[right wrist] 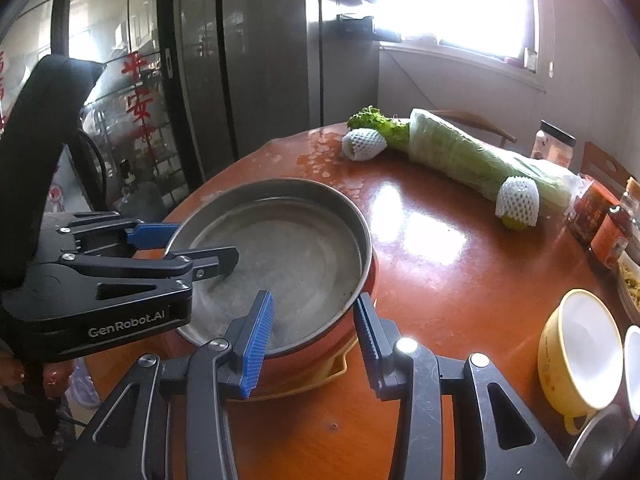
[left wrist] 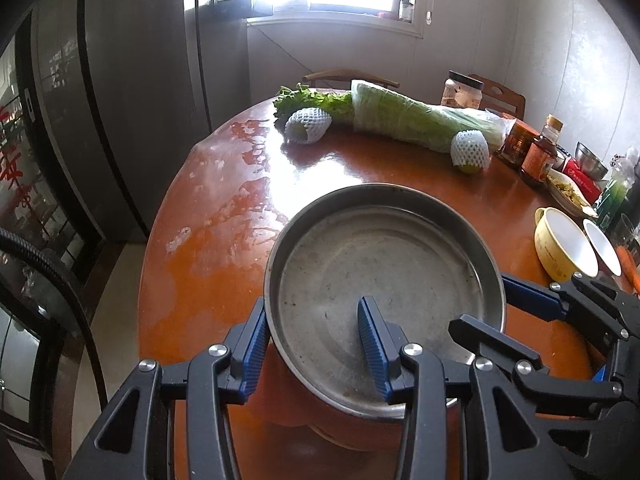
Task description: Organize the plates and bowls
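Observation:
A round steel pan hangs level over the near side of the wooden table, right above an orange-red dish that rests on a yellow plate. My left gripper is shut on the pan's left rim, one finger outside and one inside. My right gripper is shut on the rim at the pan's near right side in the same way. The pan hides most of the dishes beneath it.
A yellow bowl and a white bowl stand at the right. Behind the pan lie wrapped cabbage and two foam-netted fruits. Sauce jars and a steel bowl crowd the far right. A dark cabinet stands left of the table.

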